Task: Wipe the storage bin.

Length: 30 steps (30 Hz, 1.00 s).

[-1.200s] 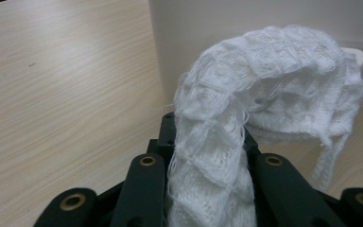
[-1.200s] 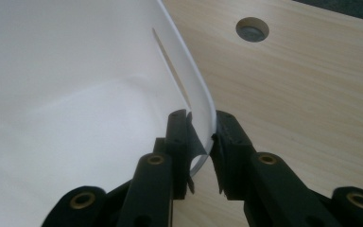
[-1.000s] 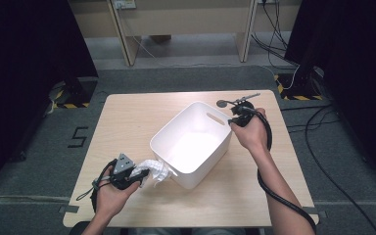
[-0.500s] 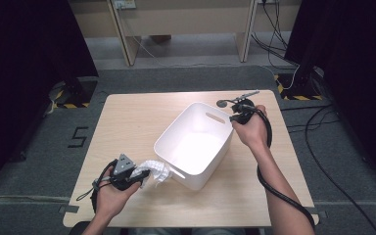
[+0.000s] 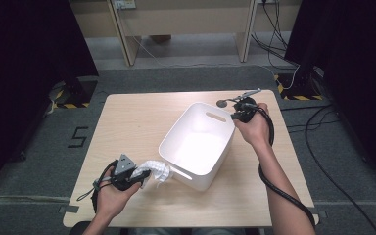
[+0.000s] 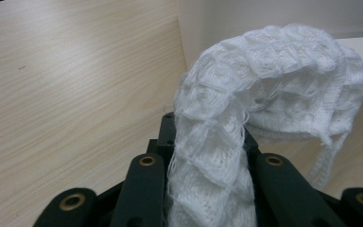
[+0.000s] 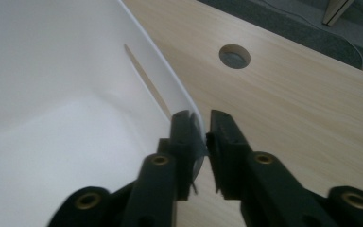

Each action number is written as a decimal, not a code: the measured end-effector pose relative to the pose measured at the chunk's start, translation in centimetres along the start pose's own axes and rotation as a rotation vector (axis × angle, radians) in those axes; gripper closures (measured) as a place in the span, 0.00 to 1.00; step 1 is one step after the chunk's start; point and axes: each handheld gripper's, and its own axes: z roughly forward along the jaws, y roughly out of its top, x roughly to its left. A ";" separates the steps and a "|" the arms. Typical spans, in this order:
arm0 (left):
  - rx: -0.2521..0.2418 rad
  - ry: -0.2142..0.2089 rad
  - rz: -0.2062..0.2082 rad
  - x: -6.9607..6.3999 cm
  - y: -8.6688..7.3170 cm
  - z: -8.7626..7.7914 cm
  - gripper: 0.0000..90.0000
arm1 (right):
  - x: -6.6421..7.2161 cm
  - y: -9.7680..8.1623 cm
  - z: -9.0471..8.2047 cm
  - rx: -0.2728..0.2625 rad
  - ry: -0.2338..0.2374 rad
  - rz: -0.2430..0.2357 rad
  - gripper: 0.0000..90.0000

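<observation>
Right gripper (image 7: 201, 124) just loosened around bin (image 5: 196, 142) rim; left gripper (image 5: 144, 175) unchanged, clamping cloth (image 6: 246, 113).

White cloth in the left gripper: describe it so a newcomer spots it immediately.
On the wooden table, find the white tub and go to its near-left corner. There the left gripper clamps a white cloth. It is the one soft, limp thing, with an open waffle-like knit and loose threads.
</observation>
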 end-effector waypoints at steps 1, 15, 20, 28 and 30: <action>0.001 0.001 -0.001 0.0 0.0 0.0 0.81 | 0.0 -0.1 -0.1 -0.004 0.008 0.012 0.80; -0.005 -0.002 0.001 -0.3 0.1 0.2 0.81 | 1.0 -1.4 -1.8 0.019 0.027 0.148 0.67; -0.003 -0.002 0.002 -0.3 0.1 0.2 0.81 | 1.0 -1.5 -1.3 0.042 0.036 0.167 0.69; 0.000 -0.004 0.006 -0.4 0.1 0.2 0.81 | 1.1 -1.2 -0.9 0.064 0.026 0.147 0.72; 0.001 -0.004 0.008 -0.4 0.1 0.2 0.81 | 1.2 -1.1 -0.9 0.068 0.024 0.143 0.72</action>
